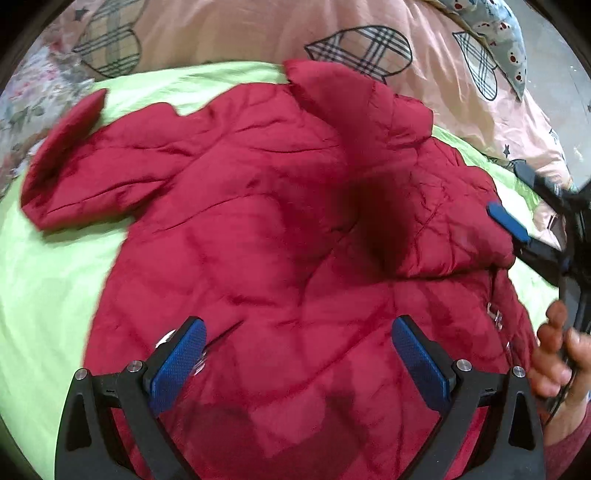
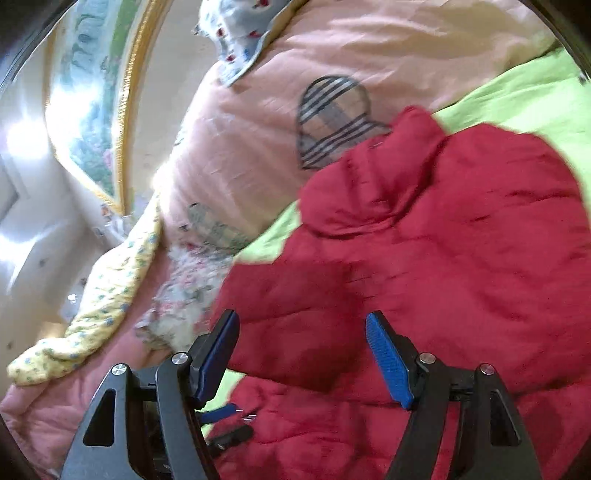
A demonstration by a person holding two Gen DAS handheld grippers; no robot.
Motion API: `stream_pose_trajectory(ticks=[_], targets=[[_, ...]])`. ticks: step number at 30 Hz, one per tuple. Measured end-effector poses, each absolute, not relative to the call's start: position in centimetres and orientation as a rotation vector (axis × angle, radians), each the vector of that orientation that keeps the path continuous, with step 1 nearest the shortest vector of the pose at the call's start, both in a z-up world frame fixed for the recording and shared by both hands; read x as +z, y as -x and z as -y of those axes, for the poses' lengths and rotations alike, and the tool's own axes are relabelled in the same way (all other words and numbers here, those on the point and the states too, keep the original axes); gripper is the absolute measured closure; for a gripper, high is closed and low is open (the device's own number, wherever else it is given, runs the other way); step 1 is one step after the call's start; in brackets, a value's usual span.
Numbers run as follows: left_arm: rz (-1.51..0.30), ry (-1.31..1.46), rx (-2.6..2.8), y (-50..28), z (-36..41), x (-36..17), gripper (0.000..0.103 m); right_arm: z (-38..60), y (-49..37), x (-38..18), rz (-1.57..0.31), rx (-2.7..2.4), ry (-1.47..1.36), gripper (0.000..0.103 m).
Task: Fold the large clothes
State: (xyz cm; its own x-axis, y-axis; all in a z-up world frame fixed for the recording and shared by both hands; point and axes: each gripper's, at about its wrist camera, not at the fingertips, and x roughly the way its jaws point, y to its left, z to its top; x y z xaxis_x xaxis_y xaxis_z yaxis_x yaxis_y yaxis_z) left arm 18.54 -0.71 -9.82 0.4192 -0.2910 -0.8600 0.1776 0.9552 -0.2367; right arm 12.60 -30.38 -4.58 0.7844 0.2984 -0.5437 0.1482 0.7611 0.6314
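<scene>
Left tool (image 1: pixel 297 363), jaws spread and empty, hovers over red padded jacket (image 1: pixel 280 229) lying on green sheet (image 1: pixel 48 280); right tool (image 2: pixel 301 360), likewise spread, near its folded sleeve, apparently released. Next: pinch hem at 6 o'clock, fold toward 12.

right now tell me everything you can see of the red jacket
The red quilted puffer jacket lies spread on the lime-green sheet, its fabric shiny and creased. One sleeve sticks out sideways; the other side is folded over the body. A metal zipper pull shows near one edge. Its top reaches the pink quilt. Nothing grips it.
</scene>
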Motion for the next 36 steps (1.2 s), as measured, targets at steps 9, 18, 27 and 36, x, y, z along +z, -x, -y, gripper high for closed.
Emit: stream_pose_trajectory(ticks=[9,18,27,36], targets=[[-1.107,0.209,-0.260,-26.5,0.7,-13.6,0.023,33.7,-8.8,-5.0,-0.747,-0.147,-0.639,0.030],[-1.021,0.181,-0.226,-27.6,-3.0,-11.4,0.081,33.7,-6.9,-2.6,-0.744,-0.242,-0.490,0.030],[-1.040,0.073,-0.243,-26.5,-3.5,-13.4,0.077,32.4,-12.4,-4.8,-0.887,-0.240,-0.295,0.031],[-0.833,0.098,-0.200,-22.6,-5.4,-6.3,0.060,32.0,-13.5,-9.8,-0.992,-0.354,-0.208,0.029]])
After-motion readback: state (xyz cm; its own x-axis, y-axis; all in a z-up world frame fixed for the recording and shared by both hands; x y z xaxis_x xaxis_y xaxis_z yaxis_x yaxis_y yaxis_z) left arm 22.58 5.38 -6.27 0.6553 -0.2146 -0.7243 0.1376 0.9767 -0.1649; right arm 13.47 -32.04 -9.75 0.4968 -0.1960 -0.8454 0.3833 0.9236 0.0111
